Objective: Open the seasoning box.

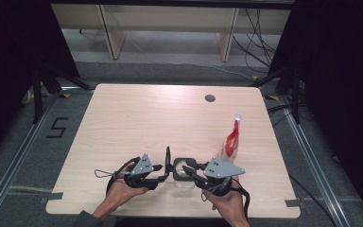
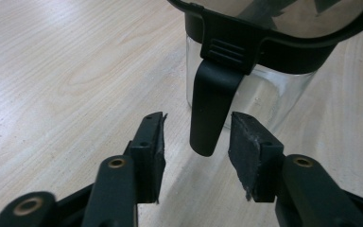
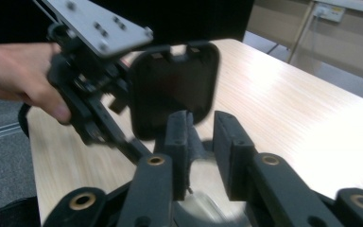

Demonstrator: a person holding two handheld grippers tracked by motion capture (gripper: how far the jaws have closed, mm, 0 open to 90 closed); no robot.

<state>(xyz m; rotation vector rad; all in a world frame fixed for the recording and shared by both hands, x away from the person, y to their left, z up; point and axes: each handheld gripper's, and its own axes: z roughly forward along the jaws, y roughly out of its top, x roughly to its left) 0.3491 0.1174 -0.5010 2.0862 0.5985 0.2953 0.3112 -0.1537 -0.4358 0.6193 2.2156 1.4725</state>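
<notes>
Pale wooden desk [image 1: 146, 118] with dark curtains at both sides and grey floor all round; small round hole [image 1: 210, 98] near the far edge; red and white packet [image 1: 233, 137] lying toward the right side, well apart from the hole.

Close to the near edge, in the middle, a clear glass jar [image 1: 184, 182] standing on the desk, between the two grippers; black lid [image 1: 184, 164] swung up and open behind it (hinged at the rim, it seems).

From the left, a hand [image 1: 120, 189] holding the left gripper [image 1: 166, 172], pointed at the jar; in the left gripper view, fingers [image 2: 151, 142] spread apart and let go, with the black clasp [image 2: 210, 109] of the jar [image 2: 274, 90] hanging down between them, touching neither pad.

From the right, the other hand [image 1: 229, 201] holding the right gripper [image 1: 192, 172], also right at the jar; in the right gripper view, fingers [image 3: 177, 142] parted only a little, a small gap on show, a dark blurry bit between them, too unclear to name; no firm squeeze on anything; open lid [image 3: 175, 90] standing up just past the tips, with the left gripper [image 3: 90, 94] beside it.
</notes>
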